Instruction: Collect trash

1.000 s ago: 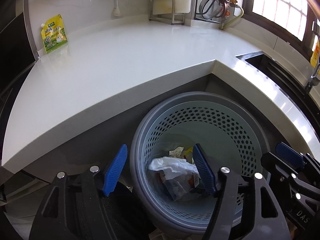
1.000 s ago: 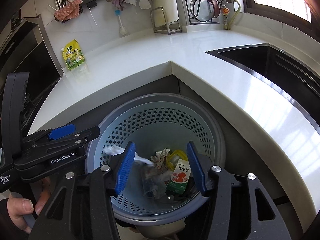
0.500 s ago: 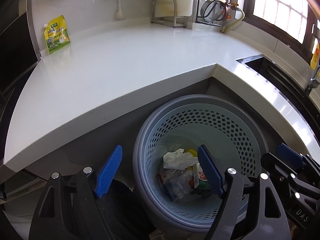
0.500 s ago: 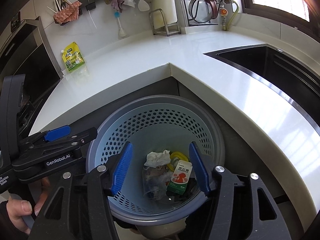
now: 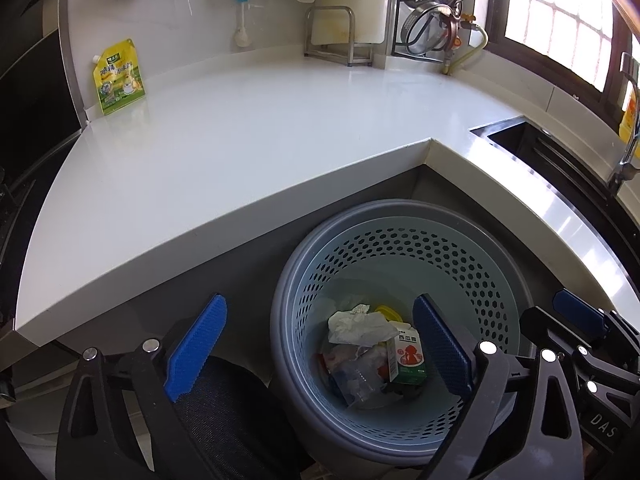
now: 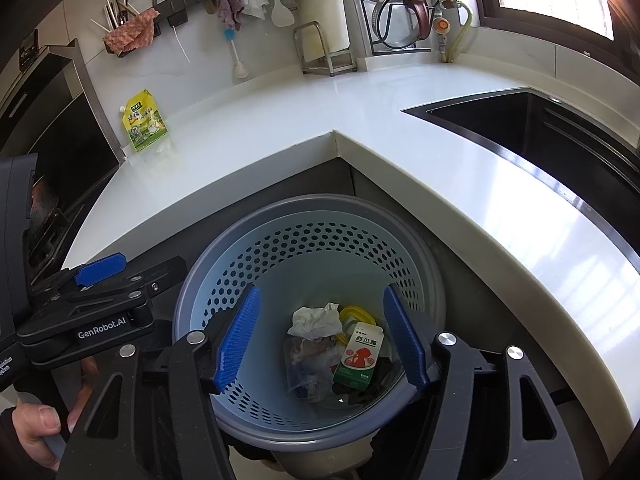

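Two hand-held grippers over a bin of trash

The left hand-held gripper [image 5: 320,350] and right hand-held gripper [image 6: 322,336] are both opening, holding nothing. Below them, in the perforated bin [image 6: 320,248] under the tabletop [image 5: 240,140], lie a crumpled tissue [image 6: 314,320] and a small carton [image 6: 358,356].

White tissue [image 5: 357,323] dropped into basket [image 5: 400,216]; both tools opening.
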### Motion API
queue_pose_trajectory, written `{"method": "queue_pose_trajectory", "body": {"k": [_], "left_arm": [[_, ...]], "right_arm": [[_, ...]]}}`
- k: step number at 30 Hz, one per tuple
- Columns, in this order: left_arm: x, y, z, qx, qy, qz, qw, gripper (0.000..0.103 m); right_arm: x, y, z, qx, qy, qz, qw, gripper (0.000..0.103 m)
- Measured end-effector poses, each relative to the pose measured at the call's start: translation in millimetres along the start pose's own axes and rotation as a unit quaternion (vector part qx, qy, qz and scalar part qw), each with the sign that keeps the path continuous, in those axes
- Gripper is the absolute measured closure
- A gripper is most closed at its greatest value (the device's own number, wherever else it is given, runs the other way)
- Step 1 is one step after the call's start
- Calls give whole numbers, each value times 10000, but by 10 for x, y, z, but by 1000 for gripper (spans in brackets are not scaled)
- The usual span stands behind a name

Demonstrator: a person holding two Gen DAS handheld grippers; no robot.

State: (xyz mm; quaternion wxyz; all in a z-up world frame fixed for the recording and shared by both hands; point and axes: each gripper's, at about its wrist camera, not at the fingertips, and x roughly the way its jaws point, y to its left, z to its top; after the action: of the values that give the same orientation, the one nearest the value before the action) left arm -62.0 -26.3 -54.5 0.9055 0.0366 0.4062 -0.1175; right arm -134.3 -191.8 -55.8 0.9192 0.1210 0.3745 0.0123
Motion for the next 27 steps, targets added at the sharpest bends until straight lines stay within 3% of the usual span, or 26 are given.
{"method": "queue_pose_trajectory", "body": {"k": [8, 27], "left_arm": [[-37, 6, 7, 4, -24, 88, 10000, 6], [-32, 34, -1, -72, 7, 140, 9999, 6]], "right_arm": [[-32, -10, 4, 20, -37, 1, 10000, 38], [-105, -105, 49, 313, -355, -41, 9989, 18]]}}
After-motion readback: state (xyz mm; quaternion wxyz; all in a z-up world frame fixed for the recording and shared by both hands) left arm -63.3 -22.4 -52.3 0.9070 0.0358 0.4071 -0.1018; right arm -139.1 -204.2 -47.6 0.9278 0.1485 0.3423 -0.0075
